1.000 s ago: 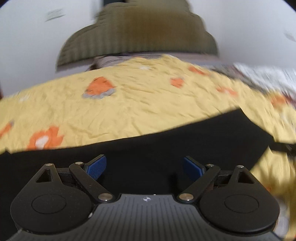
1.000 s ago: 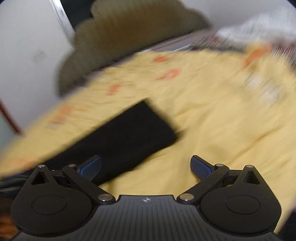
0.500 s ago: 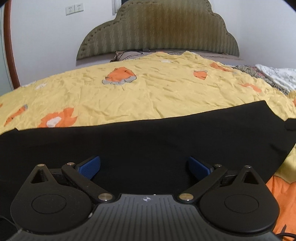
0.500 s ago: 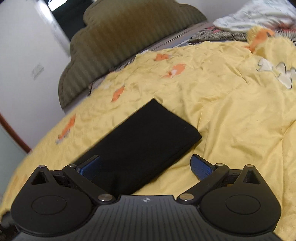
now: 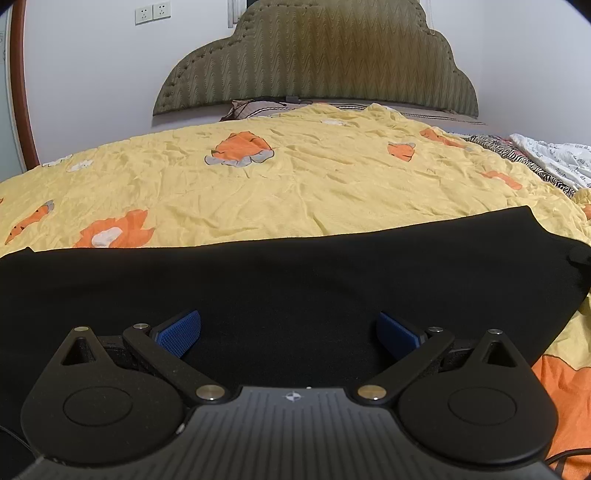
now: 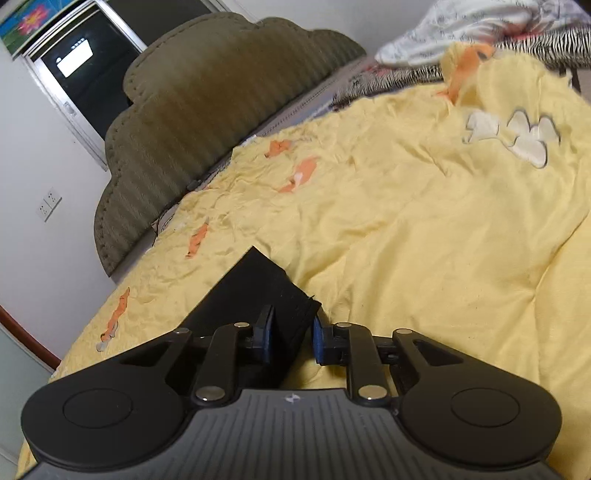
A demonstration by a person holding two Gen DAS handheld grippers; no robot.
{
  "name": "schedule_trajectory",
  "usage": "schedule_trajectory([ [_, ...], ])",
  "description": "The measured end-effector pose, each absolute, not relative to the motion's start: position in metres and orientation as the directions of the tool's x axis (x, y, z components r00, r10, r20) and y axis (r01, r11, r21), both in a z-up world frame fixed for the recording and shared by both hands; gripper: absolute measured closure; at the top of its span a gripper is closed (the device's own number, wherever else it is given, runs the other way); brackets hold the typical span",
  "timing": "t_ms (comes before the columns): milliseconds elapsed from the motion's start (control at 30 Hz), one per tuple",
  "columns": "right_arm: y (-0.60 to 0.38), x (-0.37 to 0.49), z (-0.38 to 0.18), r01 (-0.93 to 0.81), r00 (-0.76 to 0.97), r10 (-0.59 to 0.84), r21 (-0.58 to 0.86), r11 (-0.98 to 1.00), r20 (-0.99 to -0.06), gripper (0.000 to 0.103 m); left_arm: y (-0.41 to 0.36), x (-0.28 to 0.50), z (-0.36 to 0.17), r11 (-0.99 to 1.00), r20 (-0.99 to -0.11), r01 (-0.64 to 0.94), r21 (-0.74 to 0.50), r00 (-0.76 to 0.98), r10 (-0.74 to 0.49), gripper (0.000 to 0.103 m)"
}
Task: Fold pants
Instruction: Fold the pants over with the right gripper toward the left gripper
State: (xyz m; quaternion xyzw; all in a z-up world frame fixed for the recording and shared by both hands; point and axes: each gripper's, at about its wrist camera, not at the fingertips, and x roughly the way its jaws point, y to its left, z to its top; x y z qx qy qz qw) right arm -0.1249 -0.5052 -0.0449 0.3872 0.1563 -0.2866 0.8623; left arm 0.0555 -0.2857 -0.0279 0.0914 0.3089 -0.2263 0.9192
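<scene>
The black pants (image 5: 295,288) lie flat across the yellow bedspread (image 5: 295,184), stretching from left to right in the left wrist view. My left gripper (image 5: 288,332) is open and hovers low over their middle, with nothing between its blue pads. In the right wrist view the pants' end (image 6: 255,284) shows as a narrow black strip. My right gripper (image 6: 291,339) has its jaws nearly closed around the corner of that end. A small gap remains beside the right pad (image 6: 318,341).
A padded olive headboard (image 5: 317,59) and white wall stand at the far end of the bed. A white printed cloth and zebra-striped fabric (image 6: 480,40) lie piled at the far right. Wall sockets (image 5: 153,13) are on the left wall.
My right gripper moved down onto the end of the pants and closed from wide open to nearly shut around it. My left gripper stayed open over the pants and steadied.
</scene>
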Motion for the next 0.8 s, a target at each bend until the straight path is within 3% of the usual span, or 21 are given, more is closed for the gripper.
schedule_trajectory([
  [67, -0.506, -0.129, -0.047, 0.589, 0.805, -0.301, 0.633, 0.503, -0.510, 0.062, -0.286, 0.055, -0.028, 0.881, -0.609, 0.473, 0.028, 0.707, -0.360, 0.000],
  [200, -0.504, -0.142, -0.059, 0.474, 0.878, -0.144, 0.788, 0.392, -0.456, 0.059, -0.285, 0.056, -0.028, 0.881, -0.608, 0.472, 0.022, 0.706, -0.363, 0.000],
  [333, -0.496, -0.131, -0.061, 0.437, 0.887, -0.042, 0.808, 0.395, -0.459, 0.057, -0.285, 0.056, -0.028, 0.881, -0.609, 0.472, 0.022, 0.706, -0.362, 0.000],
  [433, -0.502, -0.127, -0.062, 0.438, 0.894, -0.072, 0.825, 0.359, -0.443, 0.056, -0.286, 0.056, -0.028, 0.881, -0.609, 0.472, 0.022, 0.706, -0.363, 0.000],
  [567, -0.512, -0.120, -0.057, 0.508, 0.861, -0.242, 0.753, 0.417, -0.447, 0.056, -0.286, 0.056, -0.028, 0.881, -0.609, 0.472, 0.022, 0.706, -0.363, 0.000],
  [700, -0.520, -0.106, -0.058, 0.507, 0.862, -0.250, 0.740, 0.443, -0.441, 0.056, -0.286, 0.055, -0.028, 0.881, -0.609, 0.472, 0.022, 0.706, -0.363, 0.000],
  [800, -0.526, -0.101, -0.061, 0.500, 0.866, -0.249, 0.732, 0.462, -0.434, 0.067, -0.286, 0.056, -0.028, 0.881, -0.609, 0.472, 0.021, 0.705, -0.363, 0.000],
])
